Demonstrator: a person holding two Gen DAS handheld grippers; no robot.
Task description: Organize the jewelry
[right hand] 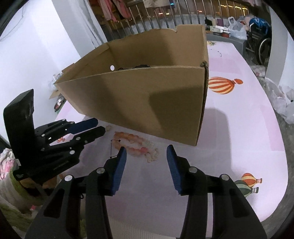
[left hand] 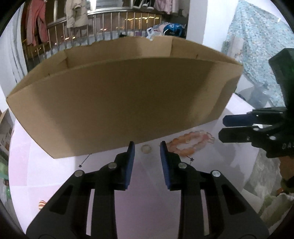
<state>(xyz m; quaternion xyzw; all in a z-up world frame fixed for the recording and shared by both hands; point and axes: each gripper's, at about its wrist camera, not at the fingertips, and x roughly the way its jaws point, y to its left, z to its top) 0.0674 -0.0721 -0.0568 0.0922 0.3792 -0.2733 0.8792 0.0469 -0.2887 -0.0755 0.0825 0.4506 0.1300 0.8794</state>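
A bracelet of orange and pink beads [left hand: 189, 143] [right hand: 136, 147] lies on the pink tablecloth in front of an open cardboard box [left hand: 119, 103] [right hand: 139, 99]. A small clear ring [left hand: 146, 148] [right hand: 108, 127] sits to its left. My left gripper [left hand: 147, 145] [right hand: 100, 125] hovers over that ring, open, its pads touching nothing. My right gripper [right hand: 146, 149] [left hand: 222, 128] is open just above the bracelet's near edge. A thin chain with star charms [right hand: 112, 149] [left hand: 85, 161] lies by the bracelet. Something dark [right hand: 141, 66] shows inside the box.
The tablecloth [right hand: 238, 128] carries hot-air balloon prints [right hand: 224, 85] and stretches right of the box. A railing with hanging clothes [left hand: 73, 16] stands behind, with bags [right hand: 237, 25] at the back right. Crumpled plastic [right hand: 283, 99] lies off the table's right edge.
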